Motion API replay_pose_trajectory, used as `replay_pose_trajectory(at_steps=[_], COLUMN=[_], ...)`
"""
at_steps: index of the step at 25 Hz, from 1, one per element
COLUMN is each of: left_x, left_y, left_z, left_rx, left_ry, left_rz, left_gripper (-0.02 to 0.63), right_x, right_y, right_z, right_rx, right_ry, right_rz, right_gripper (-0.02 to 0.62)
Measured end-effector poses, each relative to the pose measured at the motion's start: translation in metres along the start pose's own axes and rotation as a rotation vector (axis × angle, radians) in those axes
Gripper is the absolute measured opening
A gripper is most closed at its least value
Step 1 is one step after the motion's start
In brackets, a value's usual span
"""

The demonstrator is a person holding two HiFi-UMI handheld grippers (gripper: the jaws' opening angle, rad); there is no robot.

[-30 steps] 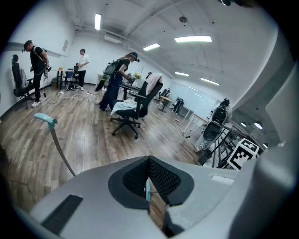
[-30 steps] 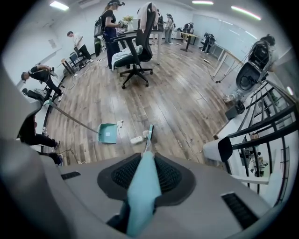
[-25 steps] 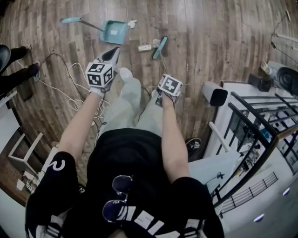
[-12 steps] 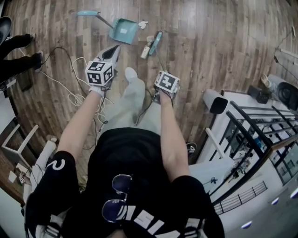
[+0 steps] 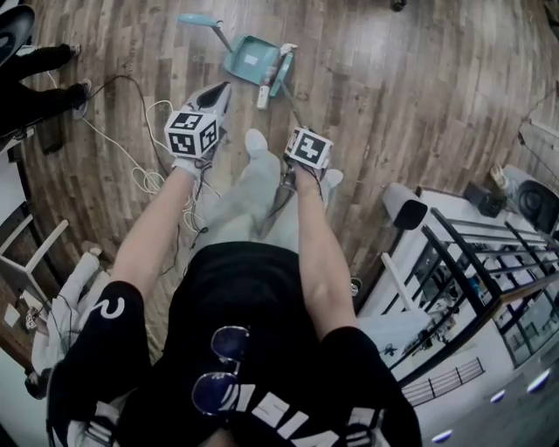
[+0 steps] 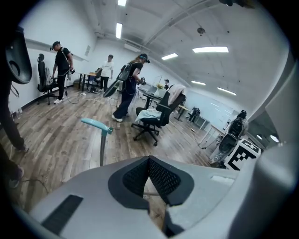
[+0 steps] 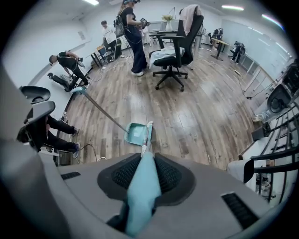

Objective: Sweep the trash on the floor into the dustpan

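Note:
A teal dustpan lies on the wood floor, its long handle running up and to the left. My right gripper is shut on the teal broom handle. The broom head rests against the pan's right edge. A white piece of trash lies just in front of the pan, beside the broom head. In the right gripper view the dustpan and broom head sit straight ahead. My left gripper is shut with nothing in it, short of the pan; the left gripper view shows the pan handle's tip.
White cables loop over the floor to the left of my legs. Another person's shoes stand at the far left. A black railing and a white cylinder are at the right. An office chair and several people stand farther off.
The broom head has swept left across the floor up to the dustpan's edge, and the white trash has moved with it. The left gripper stays shut, a little nearer the pan.

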State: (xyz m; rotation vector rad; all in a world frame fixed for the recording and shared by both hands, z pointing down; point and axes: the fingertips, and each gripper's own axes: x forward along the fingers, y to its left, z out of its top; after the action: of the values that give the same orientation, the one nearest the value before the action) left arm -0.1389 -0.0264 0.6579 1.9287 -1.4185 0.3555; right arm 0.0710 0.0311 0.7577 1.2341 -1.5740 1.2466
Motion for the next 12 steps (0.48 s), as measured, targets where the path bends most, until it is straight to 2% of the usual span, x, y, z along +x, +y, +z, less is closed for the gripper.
replay_pose_trajectory(at_steps=[6,10,12], left_x=[-0.002,-0.002,-0.002], left_y=[0.02,0.023,0.022], left_z=[0.008,0.006,0.005], left_rx=[-0.009,-0.009,-0.007], left_ry=[-0.016,-0.011,-0.007], left_rz=[0.015,0.016,0.016], left_gripper=[-0.002,-0.002,-0.002], right_x=[0.009,0.005,0.002], right_y=[0.023,0.01,0.011], right_z=[0.001,0.0,0.0], right_rx=[-0.013,-0.026,-0.014], right_ry=[0.016,0.016,0.016], right_rz=[0.019,-0.031,-0.011], right_gripper=[0.083,0.083,0.083])
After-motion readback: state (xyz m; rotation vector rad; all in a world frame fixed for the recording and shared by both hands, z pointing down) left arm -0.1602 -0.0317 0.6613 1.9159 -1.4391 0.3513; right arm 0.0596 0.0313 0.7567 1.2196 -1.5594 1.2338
